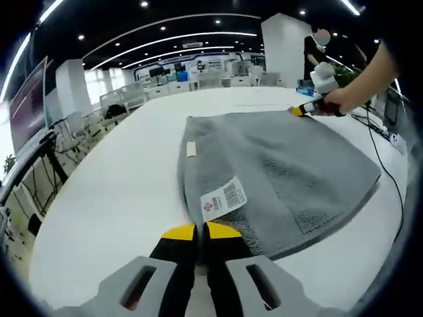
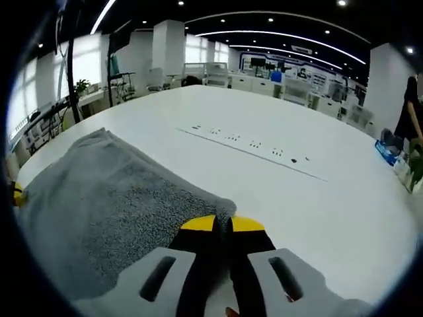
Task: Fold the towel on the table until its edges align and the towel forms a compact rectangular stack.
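A grey towel (image 1: 284,165) lies folded on the white table (image 1: 112,191), and a white barcode label (image 1: 223,198) sits near its close corner. My left gripper (image 1: 201,231) is shut on that close corner, yellow tips pressed together. At the towel's far corner, a person's hand holds my right gripper (image 1: 305,110). In the right gripper view, the towel (image 2: 99,205) spreads to the left. There my right gripper (image 2: 222,223) is shut on the towel's corner. The left gripper's yellow tip (image 2: 16,194) peeks in at the far left edge.
A black cable (image 1: 380,152) runs along the table's right side. A line of small dark marks (image 2: 251,148) crosses the table beyond the towel. Office desks and chairs (image 1: 119,105) surround the table. A person (image 2: 410,112) stands at the right.
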`<state>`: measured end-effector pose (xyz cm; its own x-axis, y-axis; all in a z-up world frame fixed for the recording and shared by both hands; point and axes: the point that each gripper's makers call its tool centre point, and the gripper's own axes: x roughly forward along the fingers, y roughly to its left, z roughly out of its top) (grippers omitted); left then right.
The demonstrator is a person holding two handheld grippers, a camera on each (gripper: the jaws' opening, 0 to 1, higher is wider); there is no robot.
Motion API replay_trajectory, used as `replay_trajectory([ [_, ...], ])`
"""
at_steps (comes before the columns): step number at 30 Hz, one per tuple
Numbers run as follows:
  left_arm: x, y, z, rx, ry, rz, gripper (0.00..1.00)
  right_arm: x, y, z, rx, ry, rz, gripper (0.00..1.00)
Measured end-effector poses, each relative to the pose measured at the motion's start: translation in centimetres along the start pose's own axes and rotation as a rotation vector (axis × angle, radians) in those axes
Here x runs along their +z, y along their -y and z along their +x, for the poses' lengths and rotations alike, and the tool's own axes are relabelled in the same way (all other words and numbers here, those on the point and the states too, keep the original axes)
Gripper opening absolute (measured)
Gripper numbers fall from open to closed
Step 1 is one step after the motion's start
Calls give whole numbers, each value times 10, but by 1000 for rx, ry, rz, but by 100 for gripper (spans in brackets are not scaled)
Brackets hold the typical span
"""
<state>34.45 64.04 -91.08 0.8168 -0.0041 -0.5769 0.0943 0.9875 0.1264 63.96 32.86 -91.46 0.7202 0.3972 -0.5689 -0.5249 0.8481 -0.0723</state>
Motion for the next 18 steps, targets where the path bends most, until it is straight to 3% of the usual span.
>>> replay_trajectory([
  [6, 12, 49, 8, -99, -11, 101, 4, -15, 39, -15, -42, -3, 30, 4],
  [18, 28, 128, 16, -234, -16, 193, 4, -43, 114, -46, -105, 11, 20, 4],
])
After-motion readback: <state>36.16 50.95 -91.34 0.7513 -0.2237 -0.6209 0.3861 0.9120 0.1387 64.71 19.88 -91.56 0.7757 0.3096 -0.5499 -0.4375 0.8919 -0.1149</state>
